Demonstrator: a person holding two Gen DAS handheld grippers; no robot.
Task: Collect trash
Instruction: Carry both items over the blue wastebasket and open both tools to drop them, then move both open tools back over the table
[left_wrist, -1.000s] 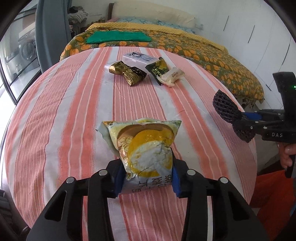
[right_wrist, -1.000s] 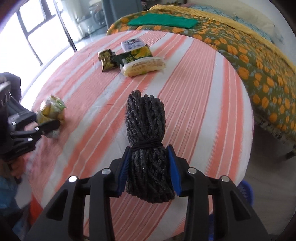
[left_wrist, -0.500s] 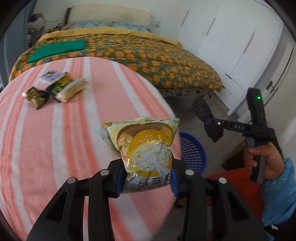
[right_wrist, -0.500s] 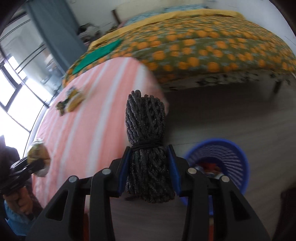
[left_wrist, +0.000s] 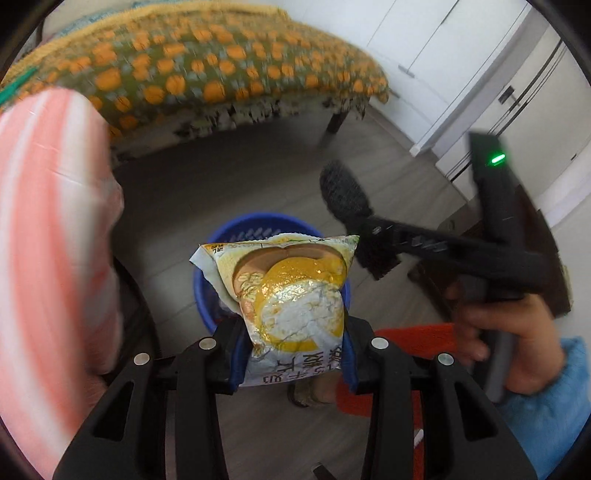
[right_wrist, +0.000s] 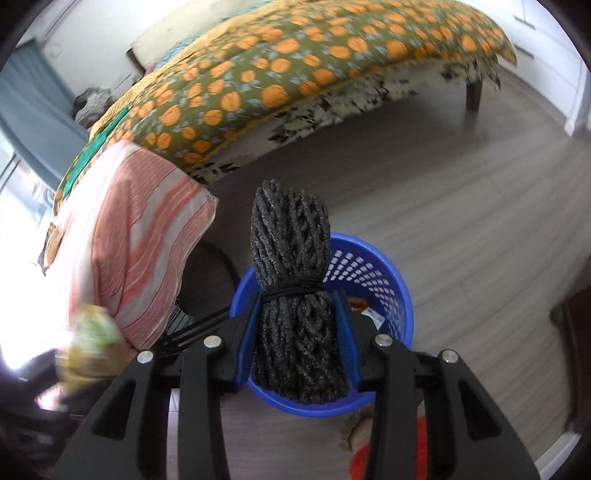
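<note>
Above the grey floor (right_wrist: 461, 221), a blue basket (right_wrist: 391, 280) is seen; a yellow wrapper (left_wrist: 288, 306) is clamped by the left gripper (left_wrist: 291, 354), a dark rope bundle (right_wrist: 295, 295) by the right gripper (right_wrist: 297, 339).

Both tools clamped tight: left tool (left_wrist: 291, 354), right tool (right_wrist: 299, 339).

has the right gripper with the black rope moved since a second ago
Yes. The right gripper, shut on the black rope bundle, swung off the striped table to above the blue basket.
</note>
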